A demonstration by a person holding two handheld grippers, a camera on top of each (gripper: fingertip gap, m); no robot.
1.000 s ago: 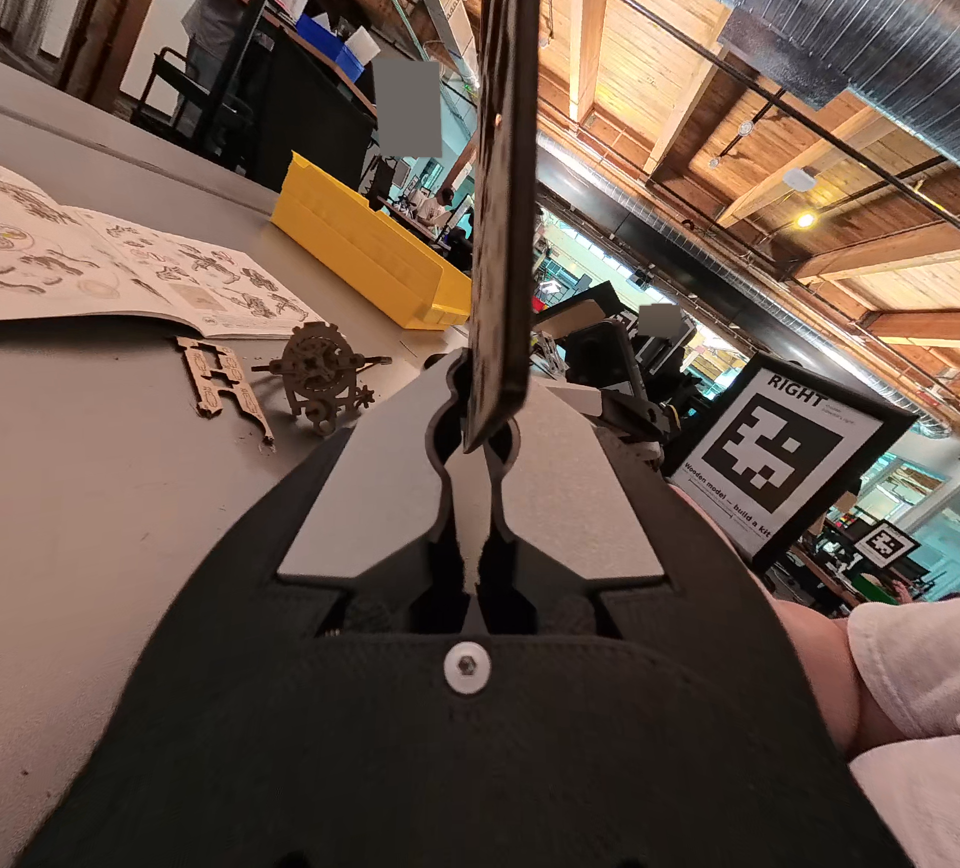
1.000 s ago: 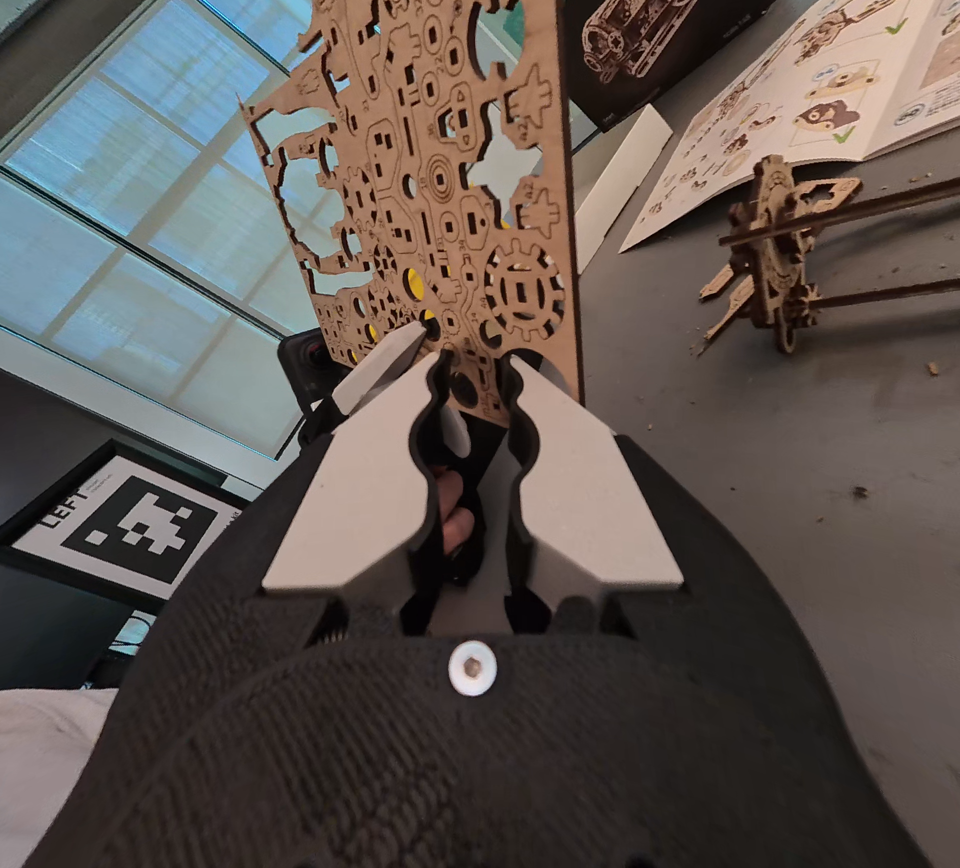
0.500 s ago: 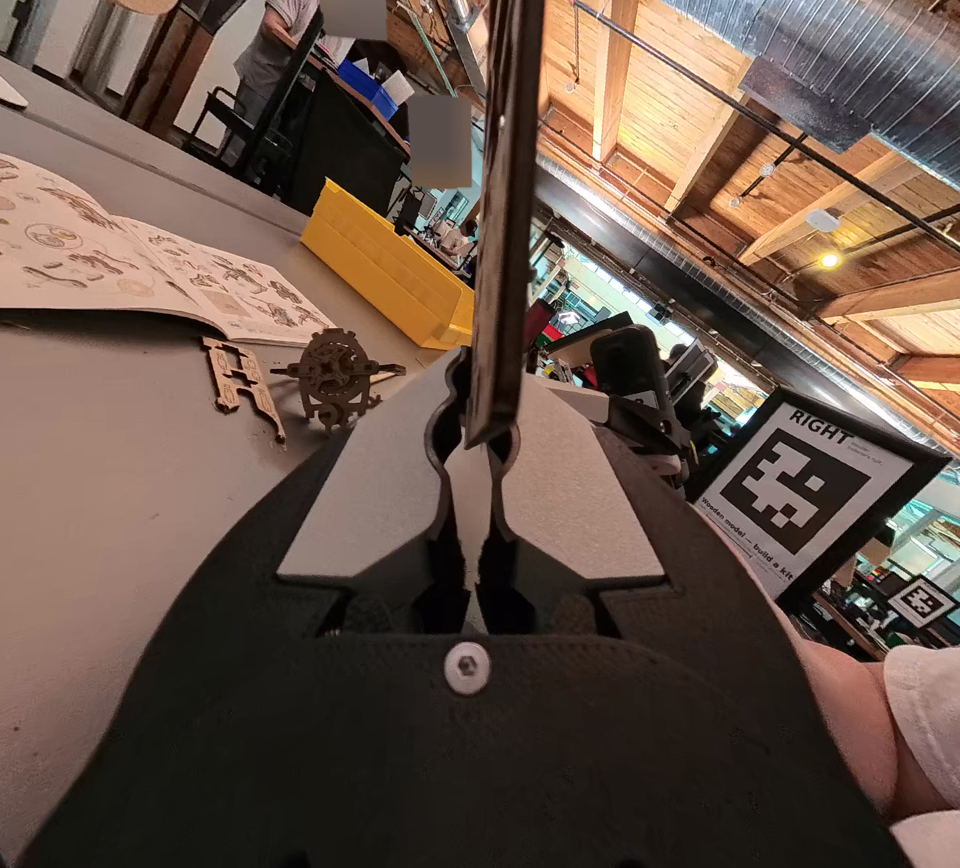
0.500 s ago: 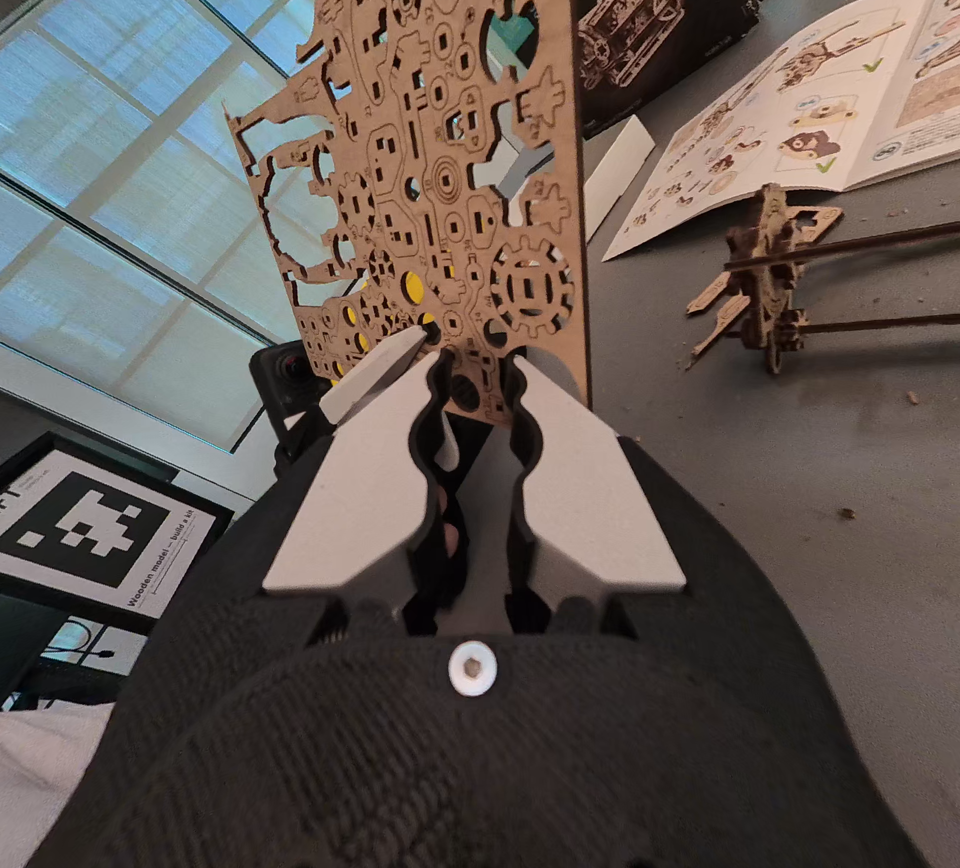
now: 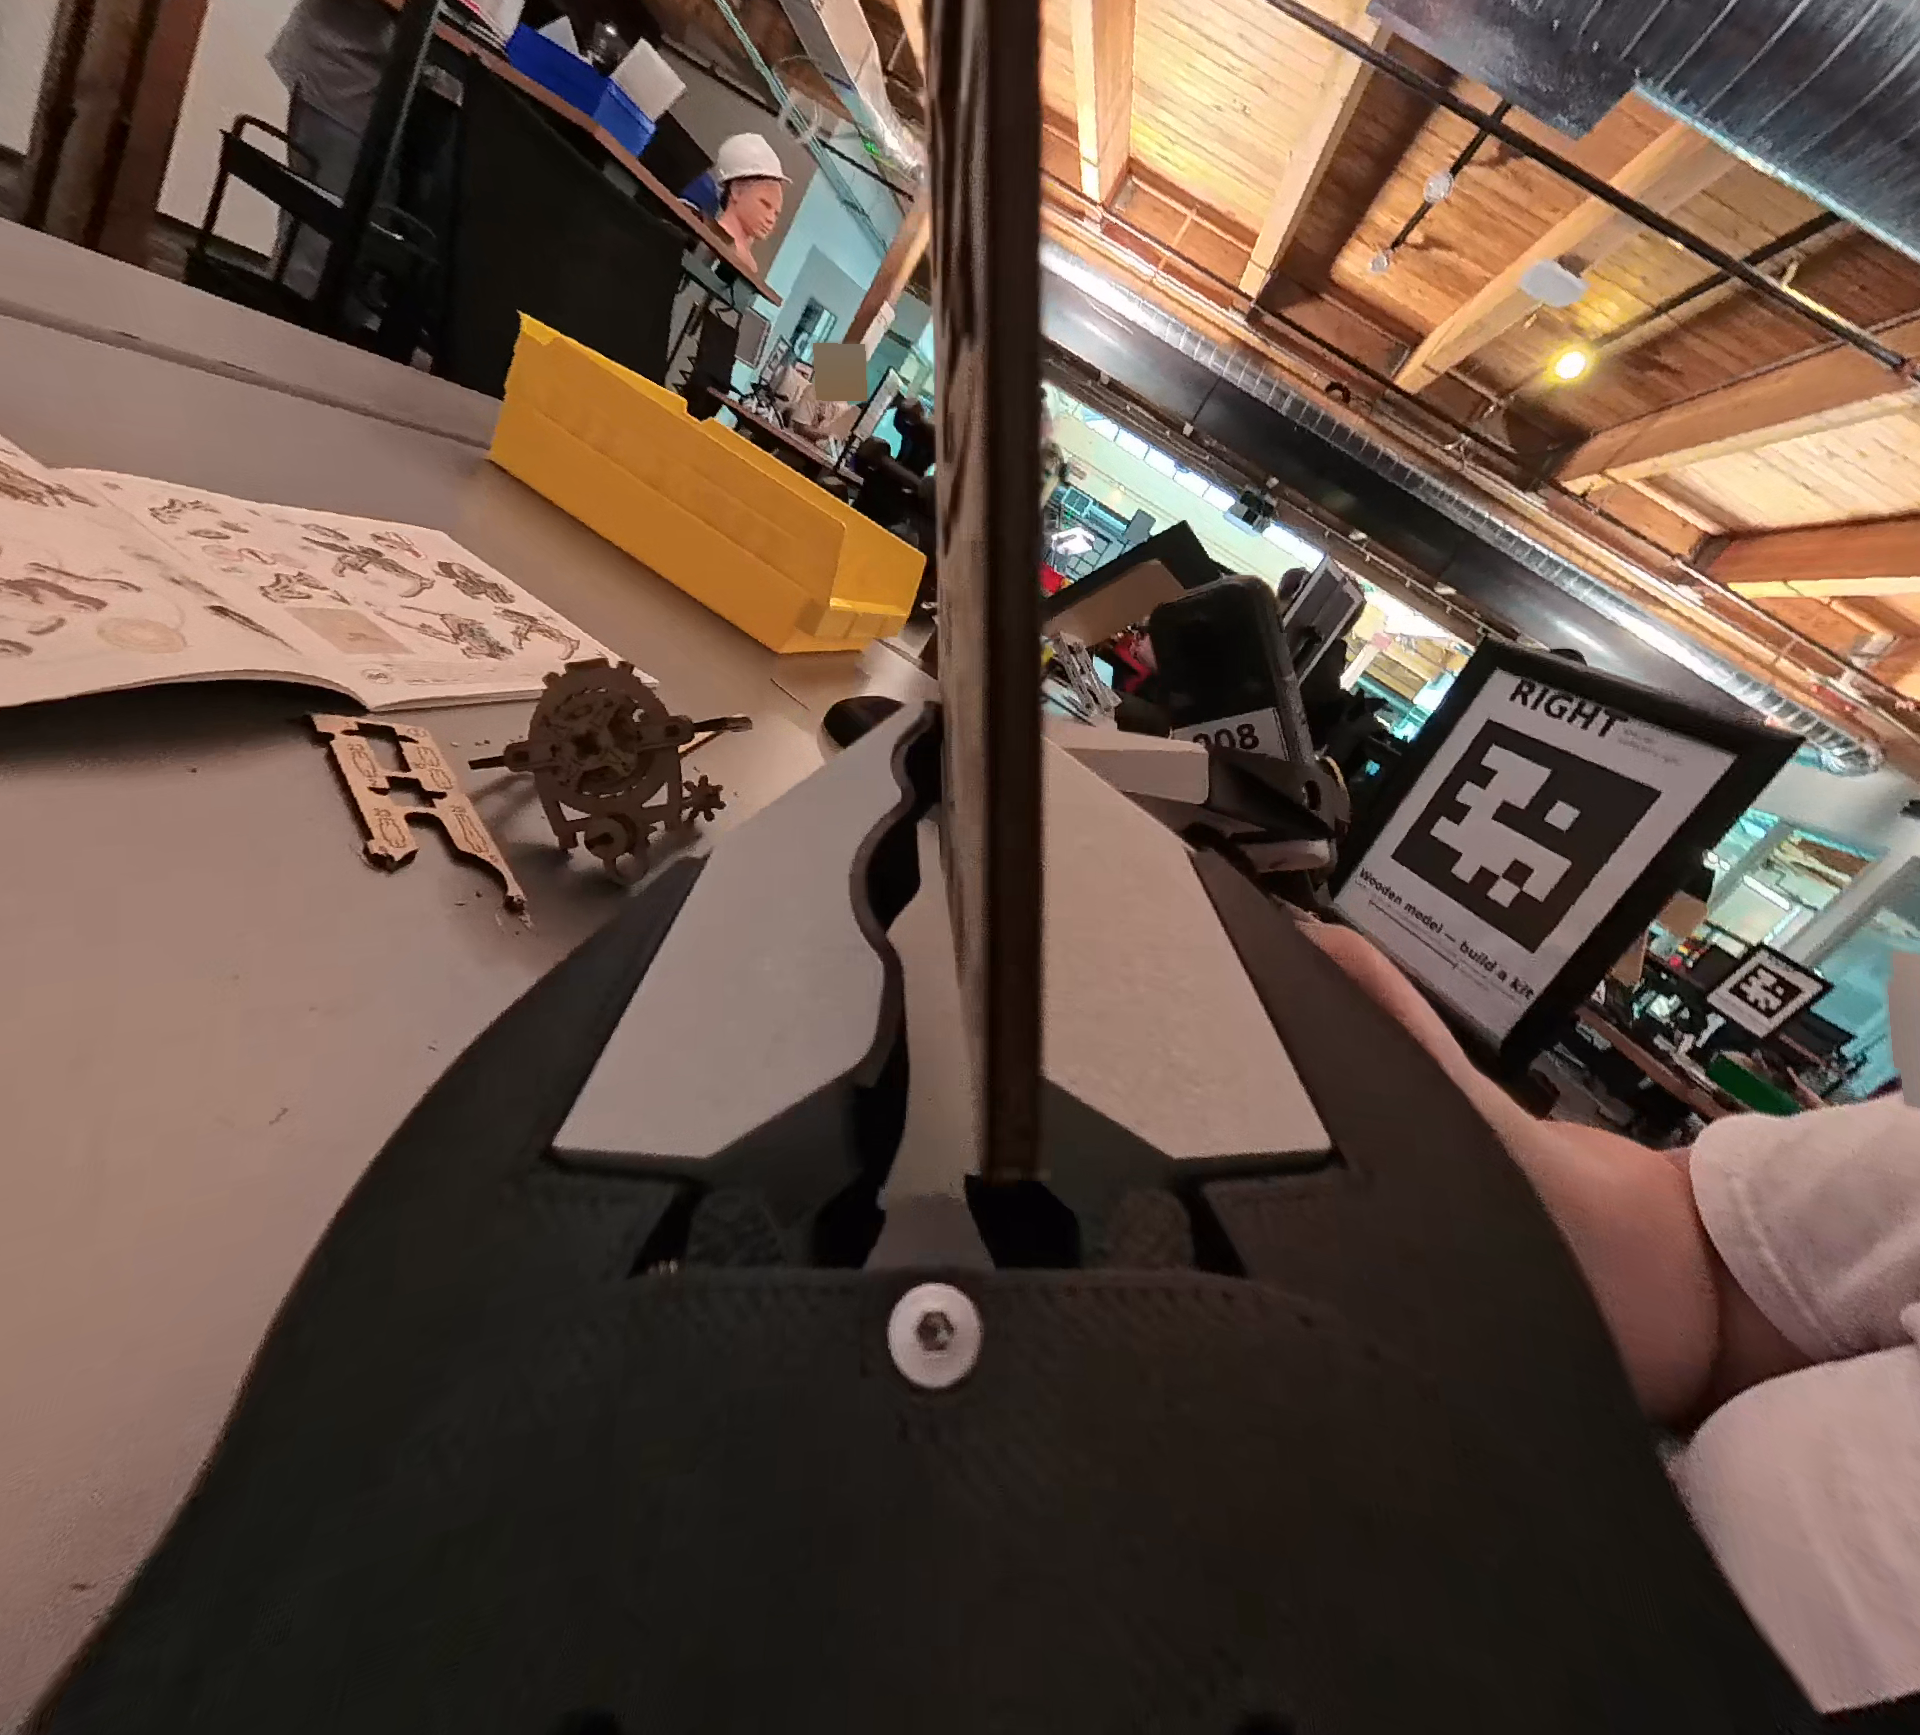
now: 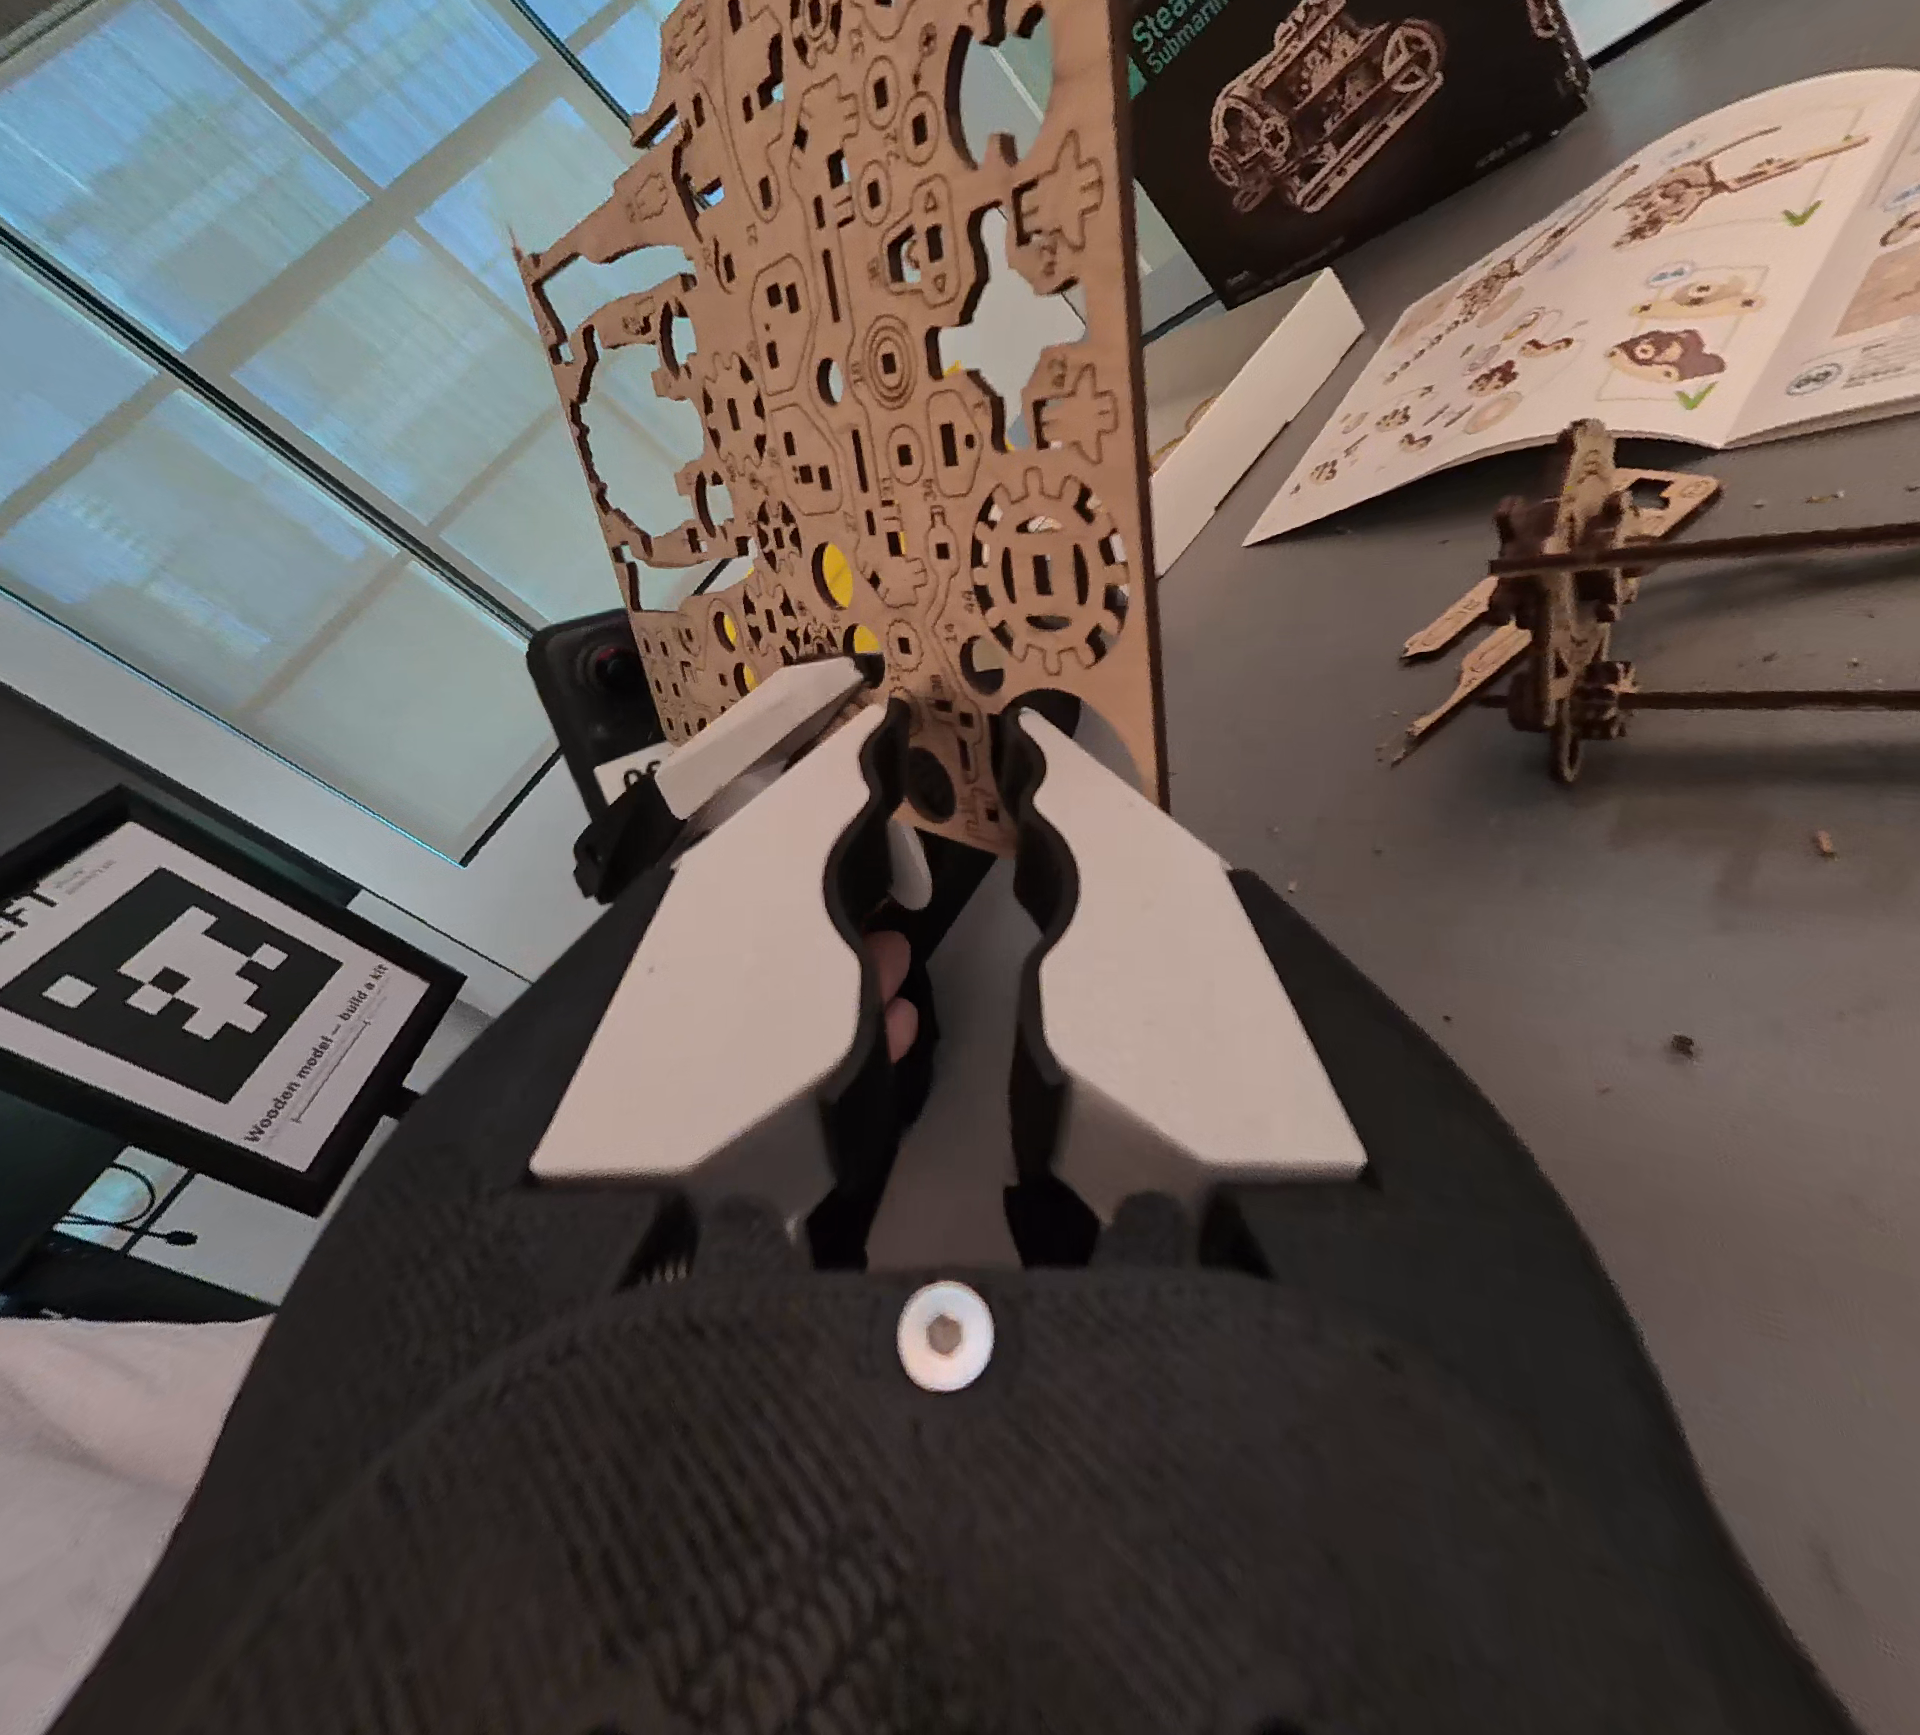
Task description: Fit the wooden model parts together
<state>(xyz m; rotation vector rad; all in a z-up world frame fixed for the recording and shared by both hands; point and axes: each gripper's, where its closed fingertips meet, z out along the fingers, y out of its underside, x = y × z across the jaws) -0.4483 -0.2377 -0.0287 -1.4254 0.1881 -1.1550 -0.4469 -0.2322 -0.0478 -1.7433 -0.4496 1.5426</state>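
Observation:
A laser-cut wooden parts sheet [image 5: 987, 335] stands upright, edge-on in the left wrist view and face-on in the right wrist view [image 6: 904, 283]. My left gripper [image 5: 982, 729] is shut on its lower edge, with the sheet reaching deep between the jaws. My right gripper [image 6: 956, 724] faces the sheet with its jaws a narrow gap apart, tips at the sheet's bottom; I cannot tell if they touch it. A partly built wooden model [image 5: 608, 766] stands on the grey table, also in the right wrist view [image 6: 1569, 605]. A flat wooden piece [image 5: 416, 797] lies beside it.
An open instruction booklet [image 5: 260, 605] [image 6: 1662, 303] lies behind the model. A yellow bin [image 5: 707, 501] stands farther back. A dark kit box [image 6: 1340, 54] and a white strip [image 6: 1257, 397] lie behind the sheet. Framed marker boards [image 5: 1527, 844] [image 6: 177, 999] ride on the grippers.
The sheet now sits much deeper between my left jaws than before, when only its bottom edge was pinched at the tips. My right gripper stays at the sheet's lower edge.

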